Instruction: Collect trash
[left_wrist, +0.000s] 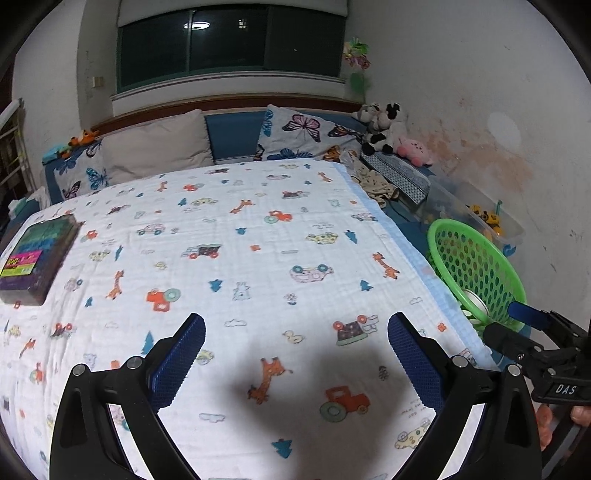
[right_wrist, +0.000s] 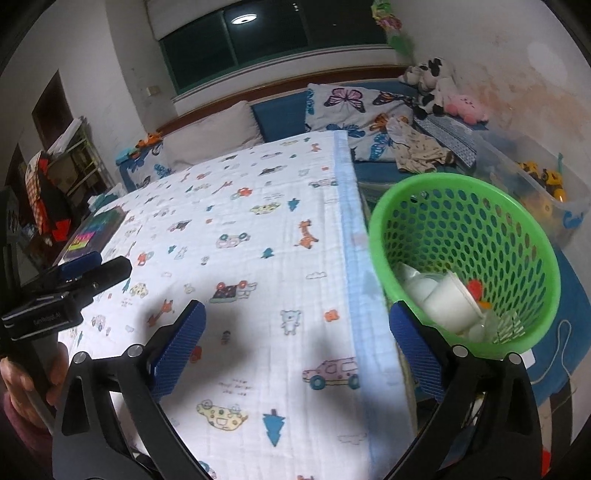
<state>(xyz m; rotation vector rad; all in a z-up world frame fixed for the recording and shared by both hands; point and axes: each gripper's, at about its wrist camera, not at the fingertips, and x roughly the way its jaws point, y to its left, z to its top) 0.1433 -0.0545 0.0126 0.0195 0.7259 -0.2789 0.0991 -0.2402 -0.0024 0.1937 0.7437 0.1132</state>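
Green plastic basket, left wrist view: it stands at the far right, off the edge of the printed blanket, with its mouth tipped toward the camera and pale cups just visible low inside. The left tongs hang over bare blanket, both blue pads spread wide with nothing between them. No loose rubbish shows on the blanket in this view; the one other item is a dark box with a bright label, lying flat near the left edge with its long axis running away from the camera. The right tongs enter at the lower right, just beside the basket's near rim.

Right wrist view: the basket fills the right half, and the white cups with an orange scrap lie heaped at its bottom. The right tongs stand at their widest and carry nothing; the right-hand pad lies against the basket's near rim in the picture, though contact cannot be told. The box lies far left, beyond the left tongs, which a hand holds at the left edge.

Judgement: the rubbish seen is already in the basket. If the box counts as rubbish, it lies to the left and the left hand is nearer.
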